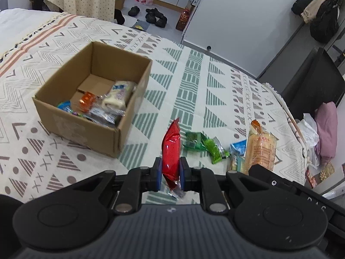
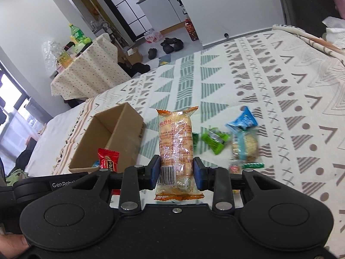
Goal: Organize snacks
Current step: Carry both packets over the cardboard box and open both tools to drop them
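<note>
The left gripper (image 1: pixel 170 173) was closed on a red packet (image 1: pixel 171 151), which stood upright between the blue pads, its long axis pointing up the frame. The right gripper (image 2: pixel 177 169) was closed on an orange biscuit pack (image 2: pixel 176 149), also held by its lower part, long axis up the frame. Both snacks were lifted clear of the bed (image 1: pixel 194 82).

The box (image 1: pixel 92 99) was the thing that mattered for the next move. In the left wrist view it lay up and to the left of the red packet, not far, and its open top faced the camera. In the right wrist view the box (image 2: pixel 112 138) was at the left of the biscuit pack, and the left gripper with the red packet stood between them at the lower left. So I judged the left hand was nearer to the box.

The left view showed what was inside the box: a white pack, an orange one, some blue ones. The right view showed mostly bare inner walls, but it showed better the loose snacks on the bed: a green packet (image 2: pixel 214 139), a blue packet (image 2: pixel 242 122) and a round cake (image 2: pixel 245 145).
</note>
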`<state>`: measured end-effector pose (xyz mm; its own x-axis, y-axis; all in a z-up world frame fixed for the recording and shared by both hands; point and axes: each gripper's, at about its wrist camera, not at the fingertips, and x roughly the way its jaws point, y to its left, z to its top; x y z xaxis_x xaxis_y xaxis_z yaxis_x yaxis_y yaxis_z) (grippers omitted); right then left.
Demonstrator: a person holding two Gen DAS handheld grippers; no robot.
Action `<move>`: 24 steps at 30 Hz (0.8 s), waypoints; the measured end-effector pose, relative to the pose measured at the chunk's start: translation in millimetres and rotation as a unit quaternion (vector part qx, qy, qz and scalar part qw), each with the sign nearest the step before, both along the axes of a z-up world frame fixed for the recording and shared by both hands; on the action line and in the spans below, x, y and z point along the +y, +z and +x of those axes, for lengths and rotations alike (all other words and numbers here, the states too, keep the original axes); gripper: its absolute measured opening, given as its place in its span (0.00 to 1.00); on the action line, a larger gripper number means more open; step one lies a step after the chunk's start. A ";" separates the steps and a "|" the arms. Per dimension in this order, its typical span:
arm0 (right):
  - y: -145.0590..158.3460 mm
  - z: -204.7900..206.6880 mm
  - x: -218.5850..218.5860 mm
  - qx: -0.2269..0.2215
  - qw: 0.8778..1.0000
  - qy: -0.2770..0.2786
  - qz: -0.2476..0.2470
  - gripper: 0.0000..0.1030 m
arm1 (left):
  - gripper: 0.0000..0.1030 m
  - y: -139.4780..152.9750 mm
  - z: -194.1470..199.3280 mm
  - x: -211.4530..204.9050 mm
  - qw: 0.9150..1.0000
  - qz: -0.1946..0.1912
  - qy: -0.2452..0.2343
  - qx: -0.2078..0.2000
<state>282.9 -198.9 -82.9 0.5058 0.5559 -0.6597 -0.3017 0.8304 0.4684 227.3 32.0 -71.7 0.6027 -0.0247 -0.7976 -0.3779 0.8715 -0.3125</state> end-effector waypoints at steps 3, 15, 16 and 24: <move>4.4 0.2 10.7 -0.005 1.000 0.005 0.000 0.31 | 0.15 2.9 -1.2 9.7 1.000 -0.001 0.004 -0.004; 18.6 1.0 58.8 -0.020 0.999 0.029 0.004 0.31 | 0.15 7.9 -1.3 53.0 0.999 -0.013 0.026 -0.014; 19.8 0.7 63.1 -0.023 0.999 0.031 0.005 0.31 | 0.15 8.2 -1.2 56.9 0.999 -0.013 0.028 -0.015; 25.0 3.3 94.5 -0.033 0.998 0.043 0.009 0.31 | 0.15 7.4 1.3 90.7 0.999 -0.017 0.044 -0.017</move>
<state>286.2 -104.4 -57.9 0.4979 0.6107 -0.6158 -0.4021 0.7917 0.4600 228.7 122.7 -64.3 0.6312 0.0031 -0.7756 -0.4412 0.8239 -0.3557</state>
